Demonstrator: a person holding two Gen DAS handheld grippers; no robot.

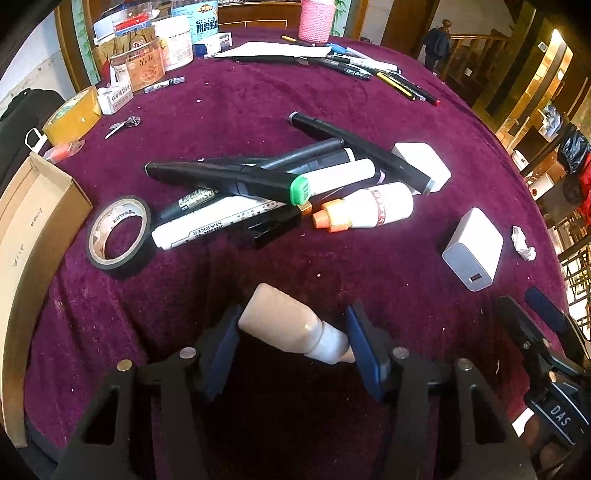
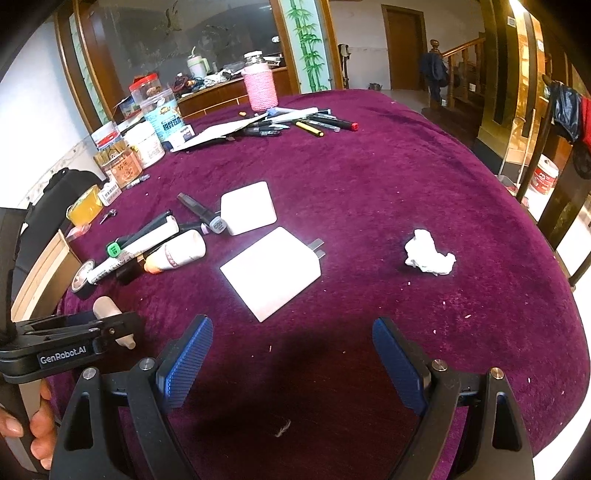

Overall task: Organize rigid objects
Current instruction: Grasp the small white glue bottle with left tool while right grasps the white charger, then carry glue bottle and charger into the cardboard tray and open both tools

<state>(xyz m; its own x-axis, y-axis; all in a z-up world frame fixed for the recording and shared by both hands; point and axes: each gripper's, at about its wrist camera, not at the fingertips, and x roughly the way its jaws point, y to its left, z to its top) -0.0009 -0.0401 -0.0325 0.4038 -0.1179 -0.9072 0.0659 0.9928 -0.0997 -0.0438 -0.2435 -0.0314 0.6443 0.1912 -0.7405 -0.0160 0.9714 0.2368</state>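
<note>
A small beige bottle (image 1: 291, 325) with a pale cap lies slanted on the purple tablecloth (image 1: 332, 266). My left gripper (image 1: 293, 334) is shut on it, one blue pad at its body and the other at its cap. The right wrist view shows this bottle (image 2: 105, 308) under the left gripper (image 2: 110, 328). My right gripper (image 2: 291, 354) stands open above bare cloth, just short of a white charger (image 2: 271, 271). A pile of markers (image 1: 236, 181) and an orange-capped white bottle (image 1: 373, 206) lie beyond the left gripper.
Black tape roll (image 1: 120, 232) and cardboard box (image 1: 33, 229) at the left. A grey charger (image 1: 474, 249), white block (image 1: 421, 162) and crumpled tissue (image 2: 428, 254) lie to the right. Jars (image 1: 144, 62), a pink holder (image 1: 317, 18) and pens (image 1: 369, 70) stand at the far edge.
</note>
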